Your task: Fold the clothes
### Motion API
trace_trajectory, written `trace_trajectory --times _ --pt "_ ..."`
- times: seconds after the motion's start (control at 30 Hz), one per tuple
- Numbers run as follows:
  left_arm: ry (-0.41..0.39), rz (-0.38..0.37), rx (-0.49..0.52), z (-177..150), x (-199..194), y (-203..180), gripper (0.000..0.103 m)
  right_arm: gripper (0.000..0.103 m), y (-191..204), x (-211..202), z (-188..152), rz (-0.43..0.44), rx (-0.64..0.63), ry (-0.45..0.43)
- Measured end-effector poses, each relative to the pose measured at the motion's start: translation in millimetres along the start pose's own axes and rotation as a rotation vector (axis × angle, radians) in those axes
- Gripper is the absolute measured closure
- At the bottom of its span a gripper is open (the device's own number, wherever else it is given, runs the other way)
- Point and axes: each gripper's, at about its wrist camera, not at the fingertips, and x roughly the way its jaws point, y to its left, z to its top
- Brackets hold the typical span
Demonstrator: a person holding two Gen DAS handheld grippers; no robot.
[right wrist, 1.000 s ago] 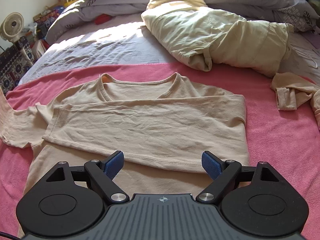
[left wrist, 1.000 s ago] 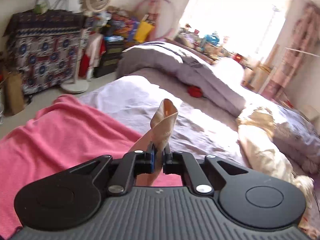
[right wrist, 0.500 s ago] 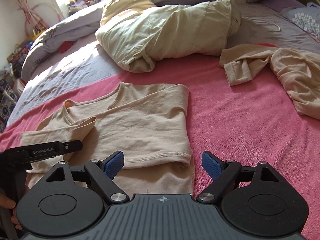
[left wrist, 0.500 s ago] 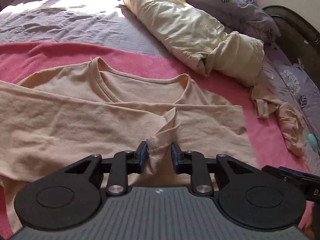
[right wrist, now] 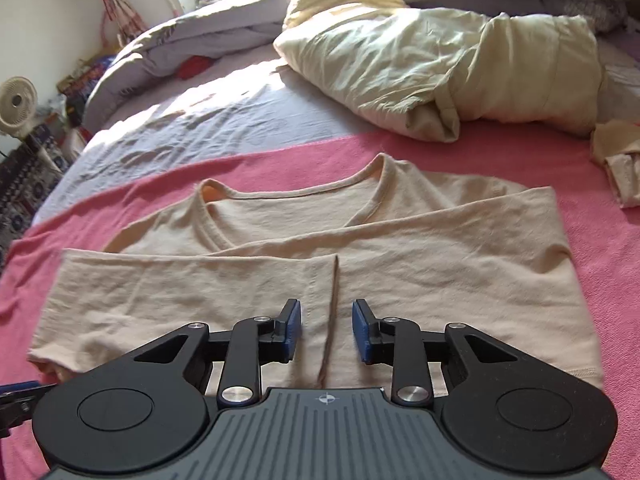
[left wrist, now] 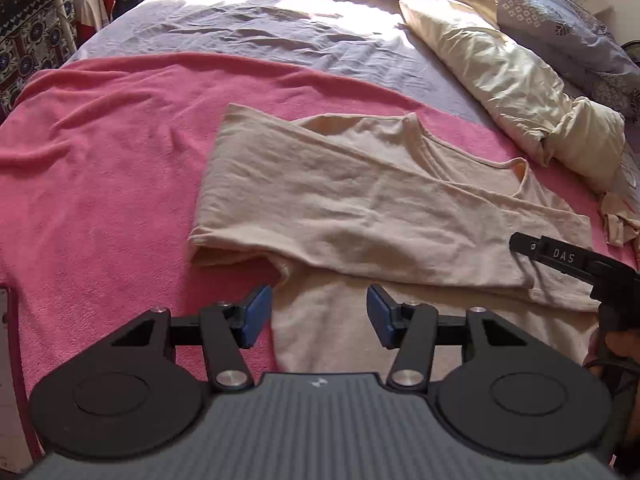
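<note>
A beige T-shirt [left wrist: 360,200] lies flat on a pink blanket [left wrist: 100,168], both side panels folded inward over its middle. It also shows in the right wrist view [right wrist: 360,248], where the folded sleeve edge runs toward the camera. My left gripper [left wrist: 318,312] is open and empty just above the shirt's near edge. My right gripper [right wrist: 326,330] is open, its jaws either side of the sleeve hem without closing on it. The right gripper's body [left wrist: 576,264] shows at the right of the left wrist view.
A cream duvet [right wrist: 440,60] and a grey patterned quilt [left wrist: 560,28] lie bunched at the back of the bed. Another beige garment [right wrist: 616,160] lies crumpled at the right. A fan [right wrist: 16,104] and clutter stand beyond the bed's left side.
My left gripper carried the sleeve across the shirt, laid it down, let go and opened. My right gripper moved over the folded sleeve edge and its jaws narrowed.
</note>
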Motion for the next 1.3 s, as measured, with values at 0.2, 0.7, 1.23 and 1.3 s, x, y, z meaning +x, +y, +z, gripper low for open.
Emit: trace_trajectory --times 0.2,0.7,1.23,1.3 --pt "0.020 0.048 -0.026 -8 5 18 0.046 0.097 18 10 8 0.037 -0.031 -0.028" --pt "0.058 0.044 -0.030 -16 14 15 0.046 0.095 29 24 7 0.034 -0.132 -0.024" --pt "0.017 0.061 -0.016 -5 12 12 0.046 0.096 -38 -40 52 -0.300 -0.229 -0.218" --pt "0.015 0.064 -0.008 -5 12 10 0.046 0.095 -50 -17 49 -0.330 -0.227 -0.137"
